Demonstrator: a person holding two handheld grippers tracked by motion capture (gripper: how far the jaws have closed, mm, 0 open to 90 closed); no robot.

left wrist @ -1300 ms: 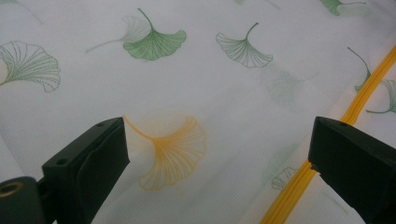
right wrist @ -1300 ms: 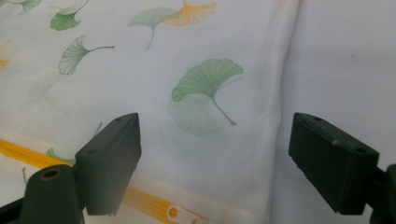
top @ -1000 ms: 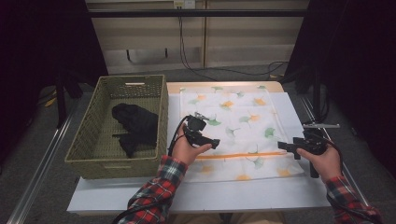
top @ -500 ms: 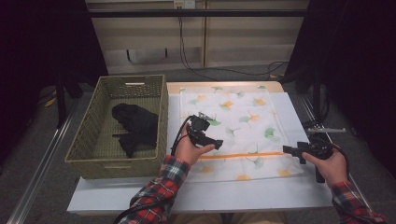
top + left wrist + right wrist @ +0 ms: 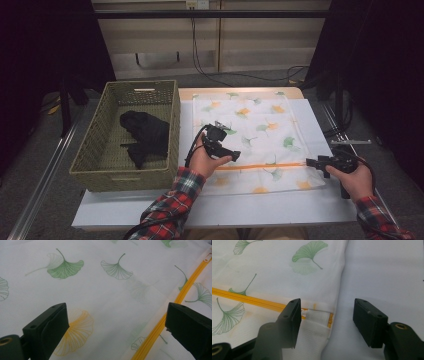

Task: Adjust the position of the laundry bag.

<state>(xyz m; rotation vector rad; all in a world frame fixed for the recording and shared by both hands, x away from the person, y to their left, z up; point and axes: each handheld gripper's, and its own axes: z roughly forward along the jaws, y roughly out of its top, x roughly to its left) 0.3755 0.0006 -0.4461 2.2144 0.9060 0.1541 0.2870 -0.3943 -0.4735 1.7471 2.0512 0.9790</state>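
White mesh bag (image 5: 250, 135), ginkgo print, orange zipper (image 5: 260, 166); both hand-held grippers wide apart, empty.

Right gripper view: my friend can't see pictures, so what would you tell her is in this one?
The right gripper hangs open over the edge of a white mesh bag printed with green leaves. The bag's orange zipper ends in a small cloth flap between the two black jaws, and bare white table lies beside it.
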